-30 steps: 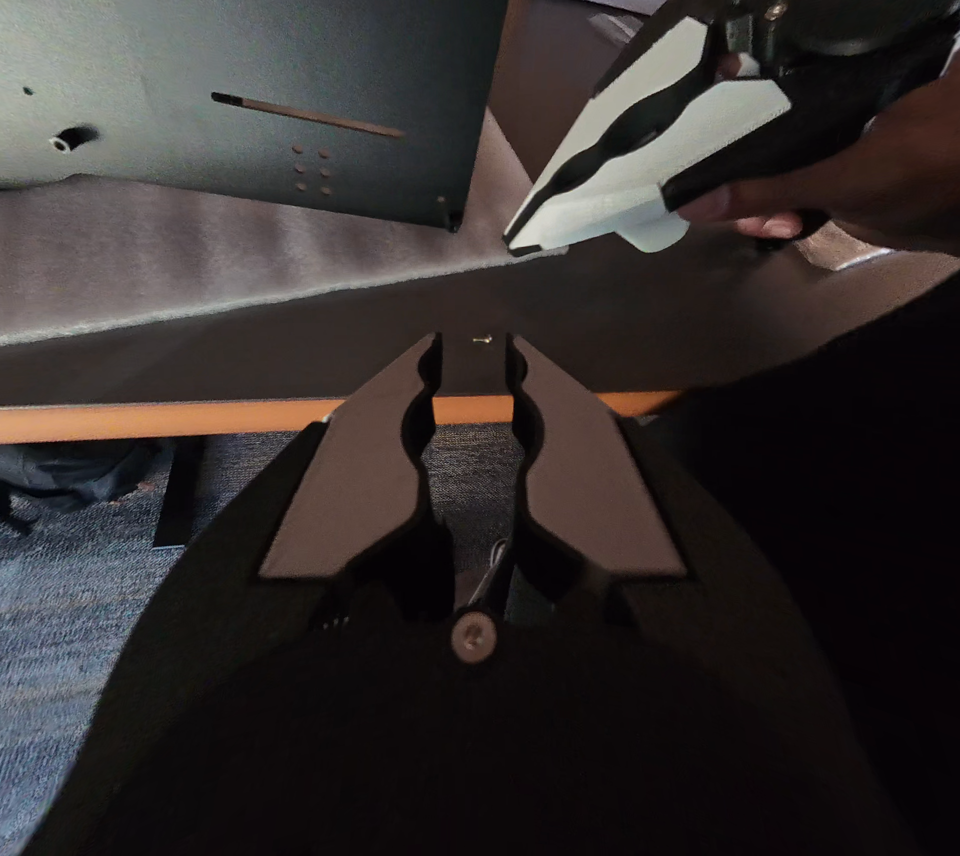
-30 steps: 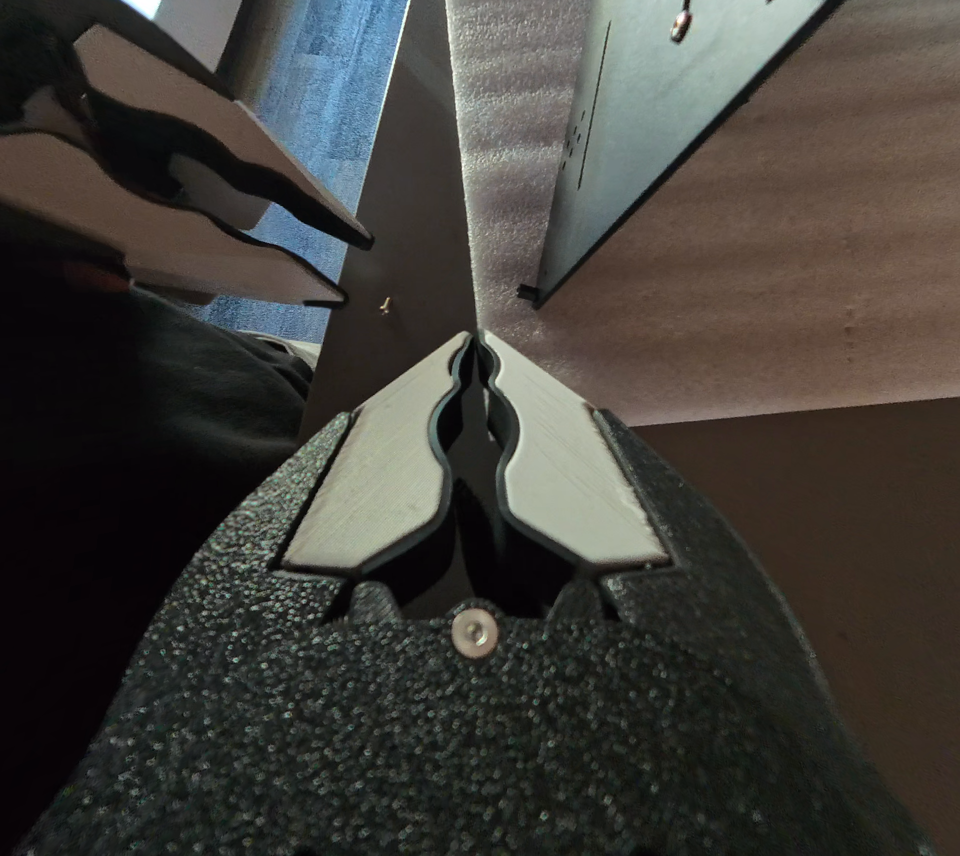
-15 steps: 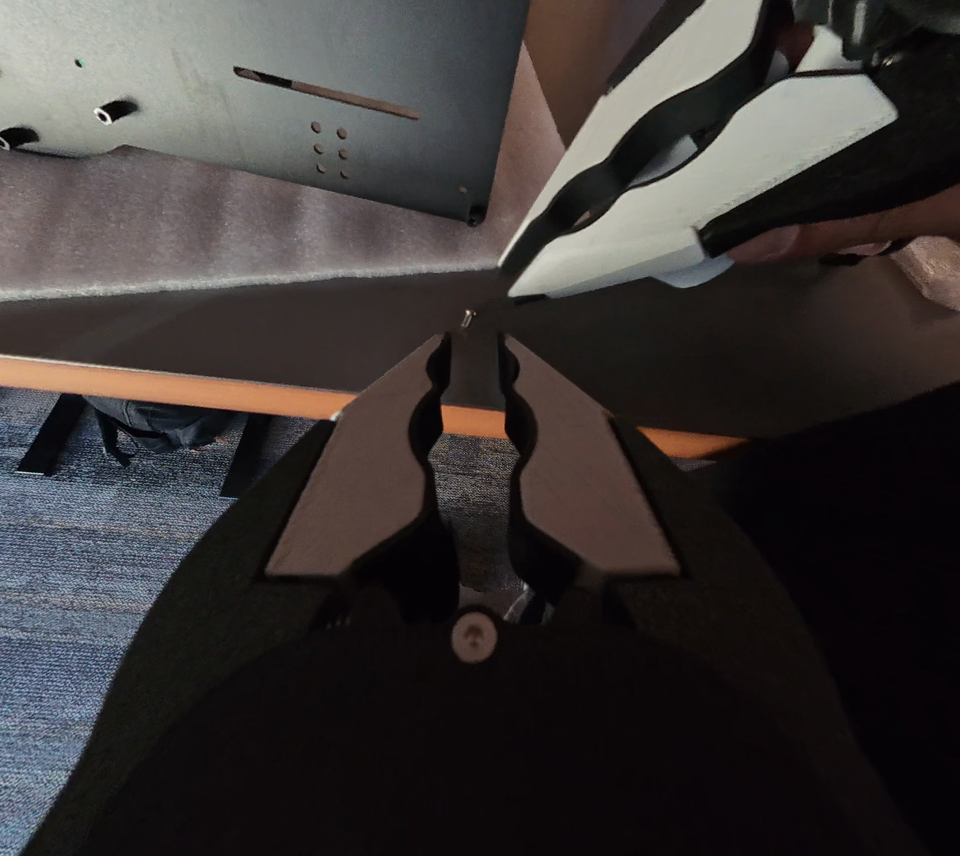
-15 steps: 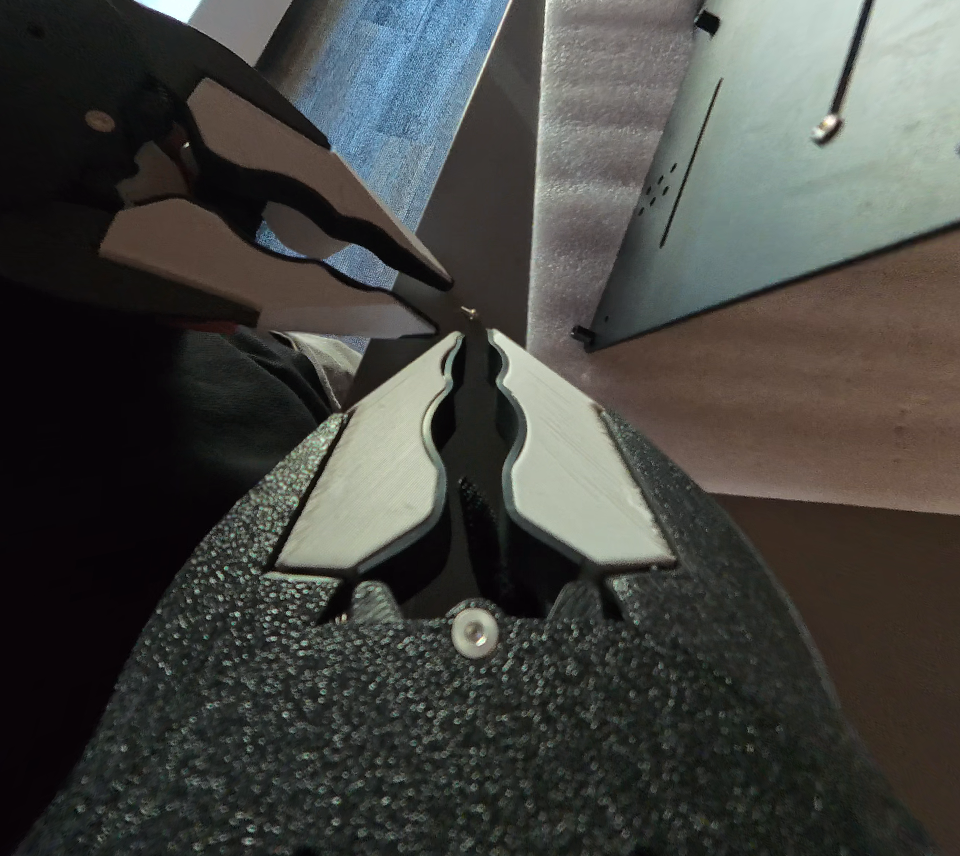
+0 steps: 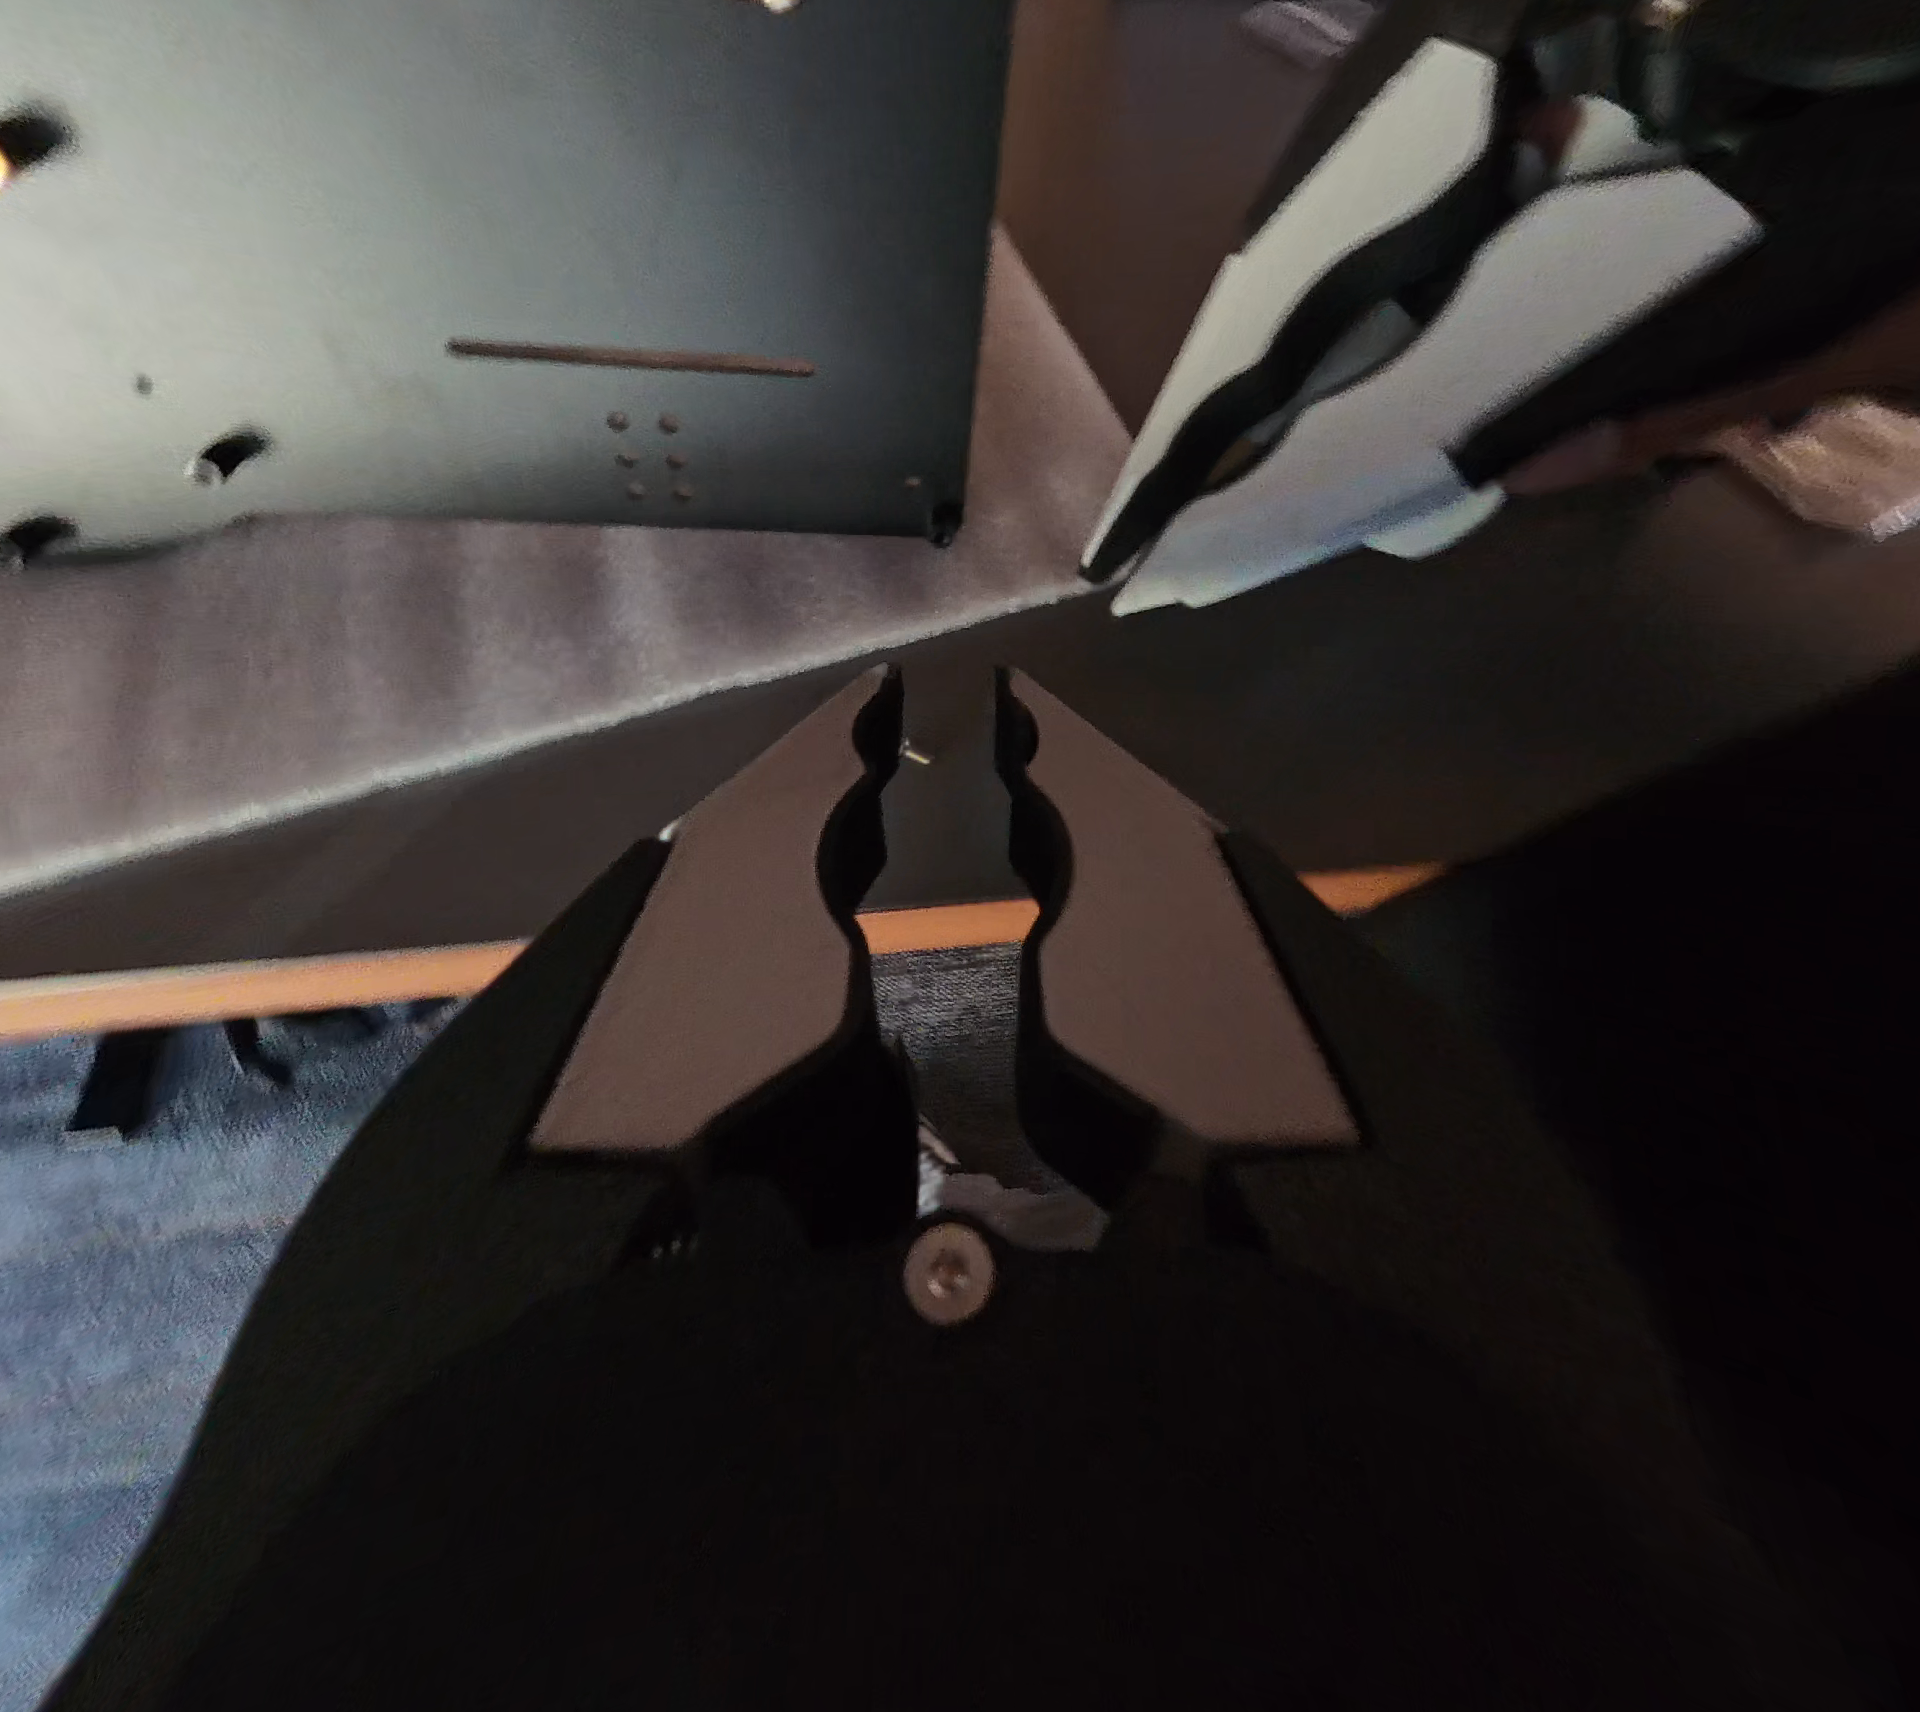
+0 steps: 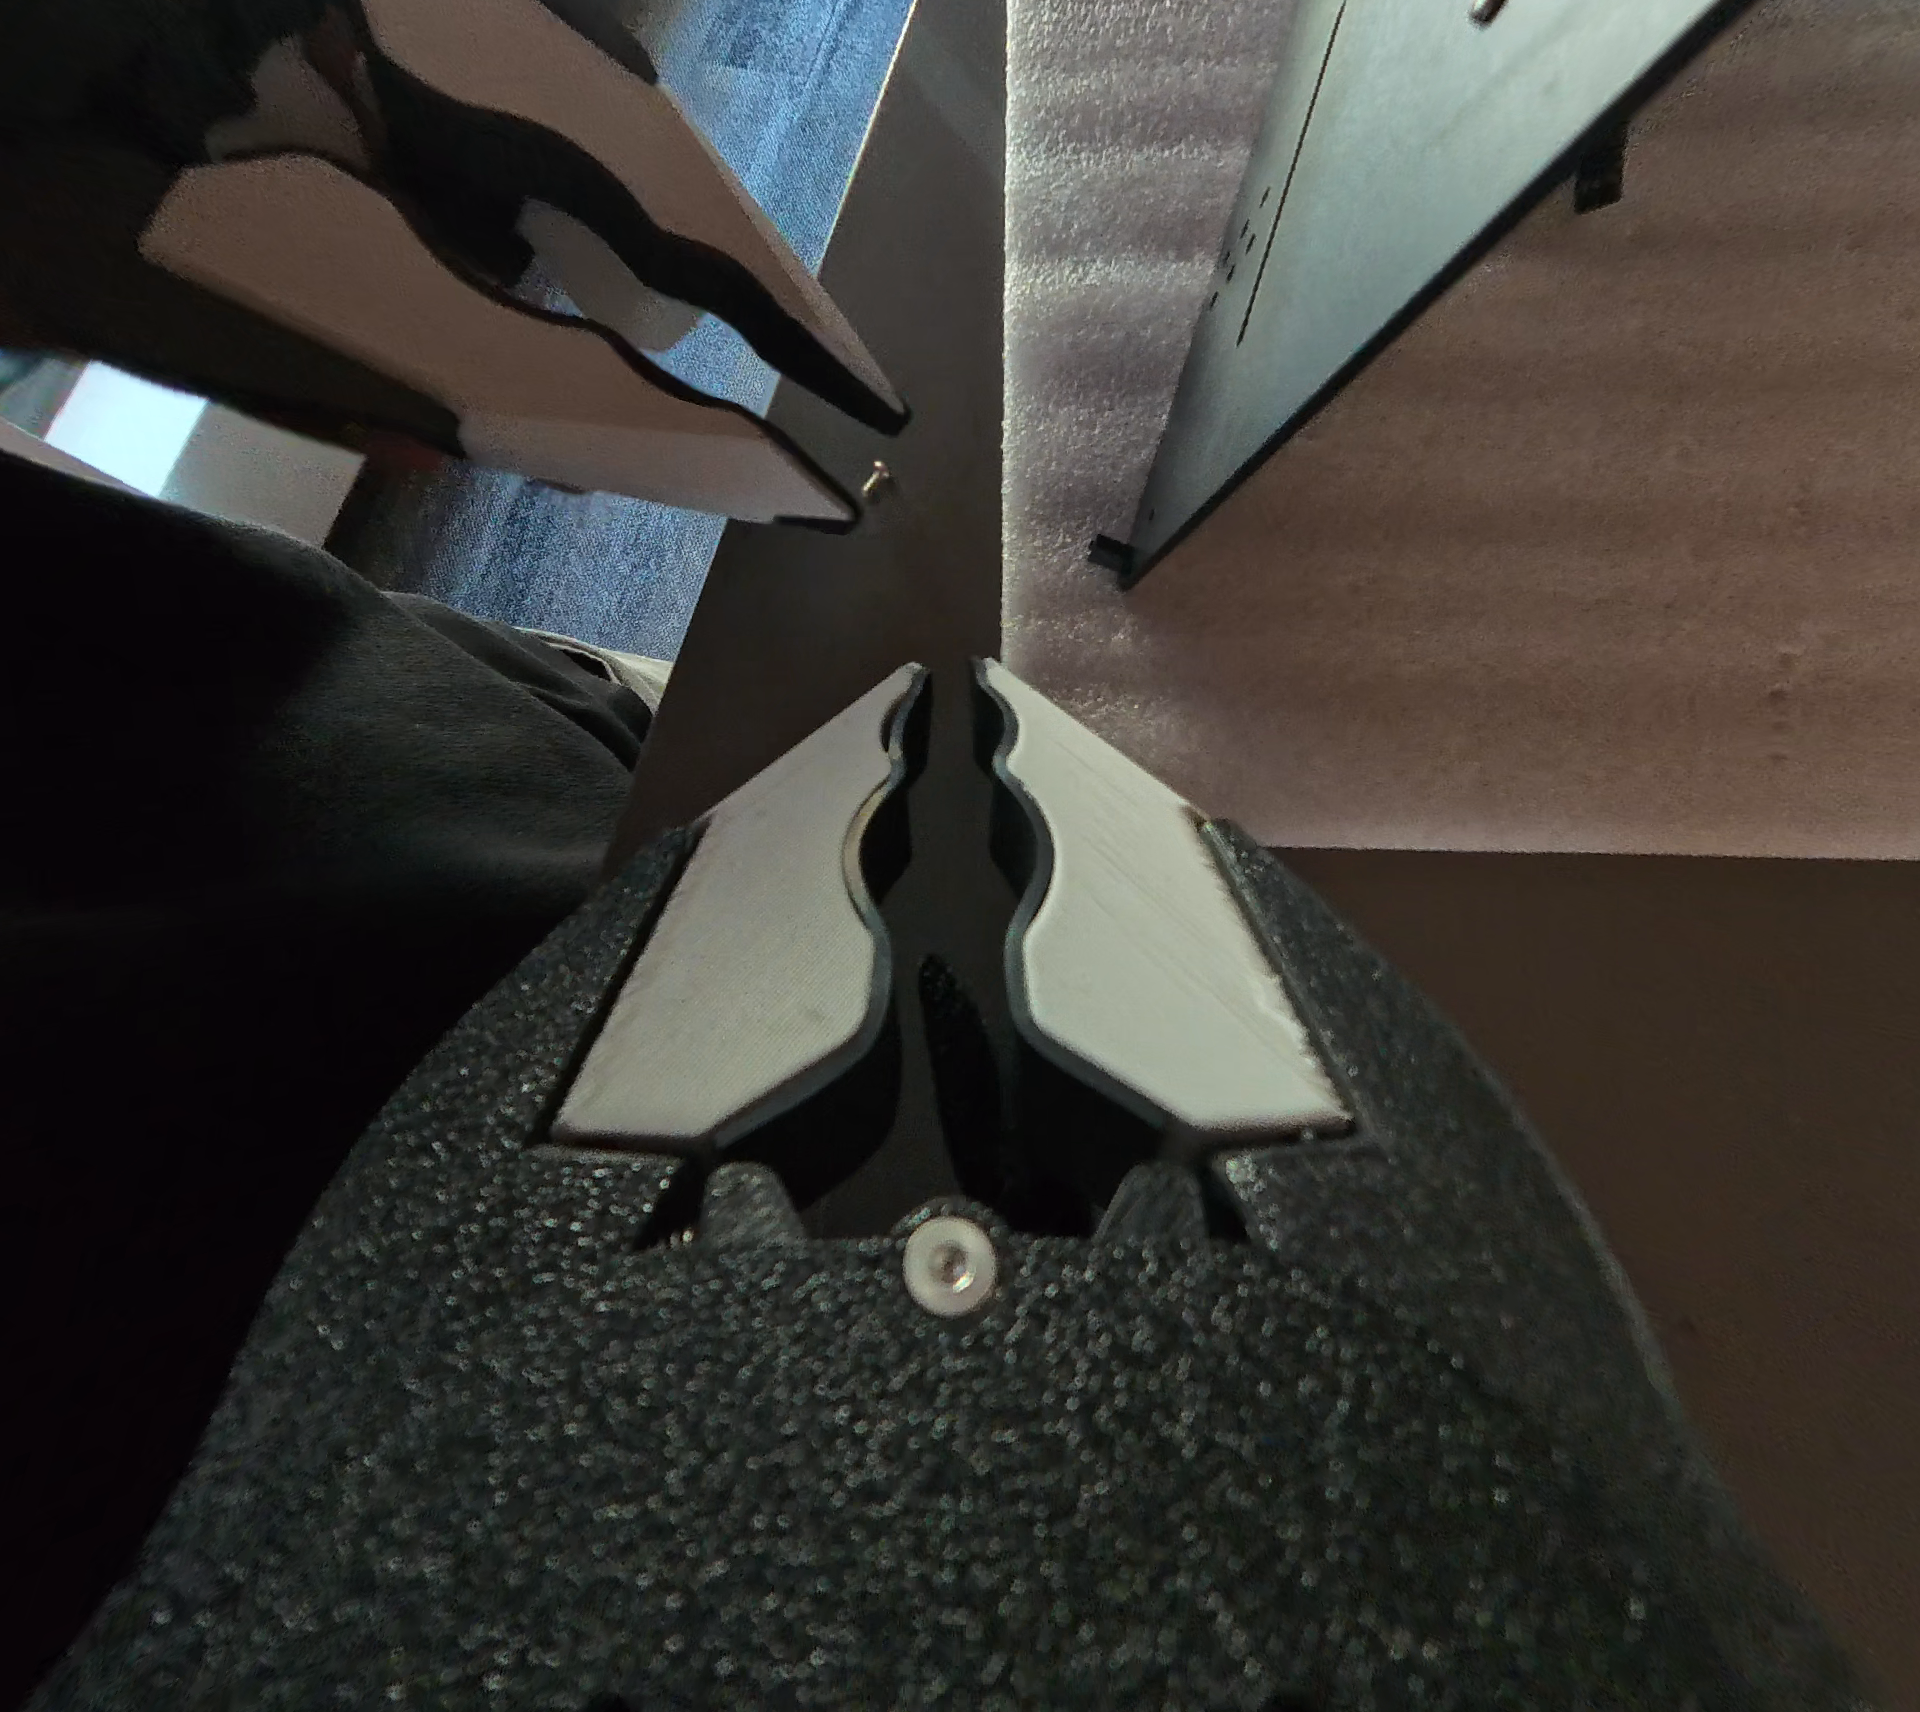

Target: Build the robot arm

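no writing, label, brand mark, number or sign can be read anywhere in either view. the dark metal panel [image 5: 499, 187] ahead of the left tongs carries only slots, screws and small holes, with no lettering on it. the left view is blurred, so very fine print there might escape notice.

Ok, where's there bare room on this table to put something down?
Free: the foam sheet strip in front of the metal plate, and the bare dark table right of the right hand-held gripper. Crowded: the table's front strip, where the left hand-held gripper hovers by a small screw.
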Motion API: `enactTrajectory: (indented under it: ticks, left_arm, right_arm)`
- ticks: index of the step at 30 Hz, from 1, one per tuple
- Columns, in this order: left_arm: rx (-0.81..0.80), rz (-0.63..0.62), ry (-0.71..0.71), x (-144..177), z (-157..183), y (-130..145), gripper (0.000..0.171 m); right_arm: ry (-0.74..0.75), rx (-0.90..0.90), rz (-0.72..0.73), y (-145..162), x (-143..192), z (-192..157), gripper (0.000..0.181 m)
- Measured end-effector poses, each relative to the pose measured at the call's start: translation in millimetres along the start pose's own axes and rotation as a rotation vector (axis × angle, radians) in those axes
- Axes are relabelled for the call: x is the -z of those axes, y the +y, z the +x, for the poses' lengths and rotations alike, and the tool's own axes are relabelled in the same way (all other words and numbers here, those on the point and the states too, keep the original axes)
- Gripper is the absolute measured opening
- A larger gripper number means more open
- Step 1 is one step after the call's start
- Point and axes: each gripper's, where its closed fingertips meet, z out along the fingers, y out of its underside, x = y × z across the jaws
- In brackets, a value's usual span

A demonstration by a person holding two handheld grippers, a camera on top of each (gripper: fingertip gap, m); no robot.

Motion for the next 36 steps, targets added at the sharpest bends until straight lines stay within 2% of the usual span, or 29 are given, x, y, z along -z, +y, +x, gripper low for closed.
enactTrajectory:
  ticks: [4,9,12,14,16,20,25,31,36]
  left_arm:
    - [-0.138,-0.048,0.243,14,1,12,0.016]
    - [-0.222,0.025,0.57,34,0,2,0.016]
    - [-0.302,-0.042,0.666,27,-2,12,0.019]
    - [-0.376,-0.082,0.67,19,-5,21,0.022]
    - [-0.406,-0.07,0.691,16,-5,21,0.019]
    - [-0.42,-0.019,0.706,14,-6,19,0.013]
    - [-0.424,-0.031,0.739,12,-1,26,0.005]
    - [-0.381,-0.063,0.707,11,-3,25,0.009]
    - [-0.285,-0.091,0.636,9,0,24,0.016]
  right_arm:
    - [-0.003,-0.004,0.014,-1,2,2,0.007]
    - [0.008,-0.018,0.022,-2,4,3,0.008]
    - [0.033,-0.043,0.027,0,6,6,0.007]
    - [0.051,-0.064,0.031,1,8,7,0.007]
    - [0.067,-0.084,0.036,1,9,8,0.007]
    - [0.076,-0.119,0.05,2,11,8,0.006]
    - [0.08,-0.126,0.038,4,10,10,0.007]
    - [0.071,-0.132,0.028,5,7,10,0.007]
    - [0.06,-0.133,0.026,4,7,9,0.007]
